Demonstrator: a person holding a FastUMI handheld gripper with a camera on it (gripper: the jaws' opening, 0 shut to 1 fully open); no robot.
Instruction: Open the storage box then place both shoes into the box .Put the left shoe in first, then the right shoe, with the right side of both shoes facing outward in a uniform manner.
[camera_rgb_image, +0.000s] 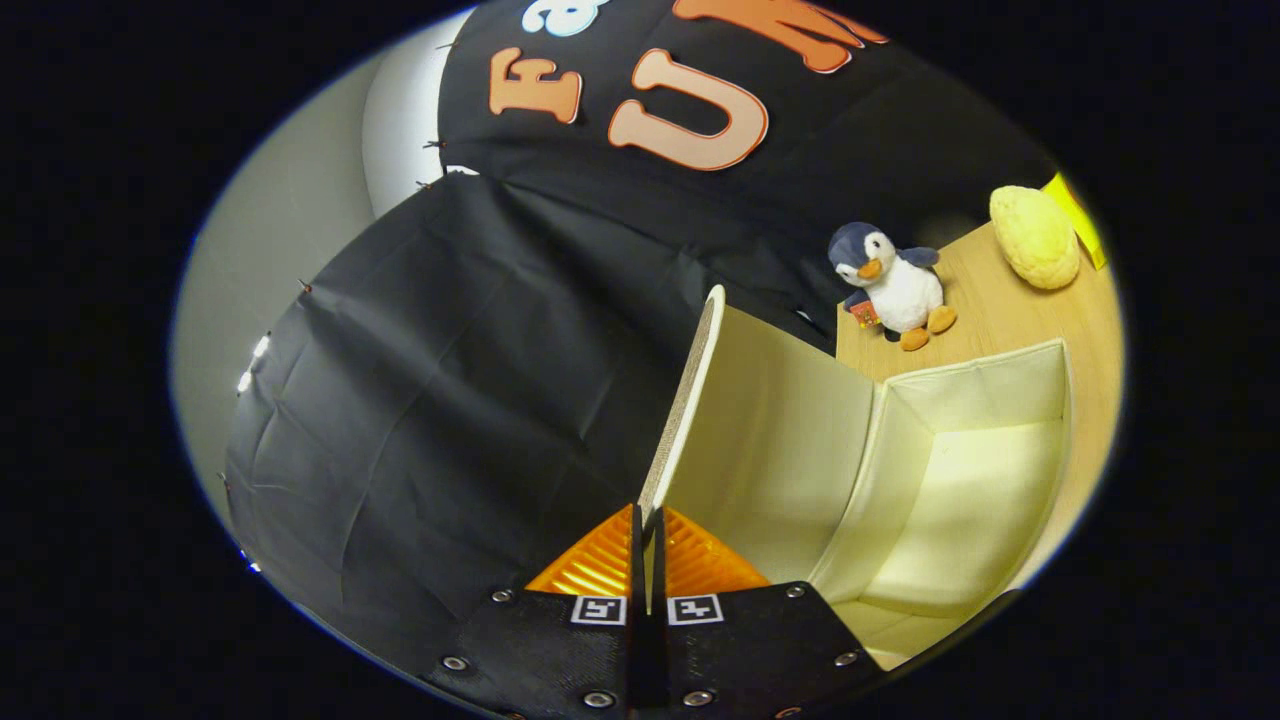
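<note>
My gripper (647, 522) is shut on the near edge of the storage box's lid (690, 400), which is pinched between the two orange fingers (590, 565). The lid stands raised on edge, its pale inner face turned toward the box. The cream fabric storage box (985, 385) lies open just right of the fingers, and its pale inside walls and floor show with nothing in them.
Beyond the box, a plush penguin (895, 285) sits on the wooden table (1010, 315). A yellow knobbly cushion-like object (1035, 238) lies farther back on the table. Black cloth wall hangs to the left of and behind the lid.
</note>
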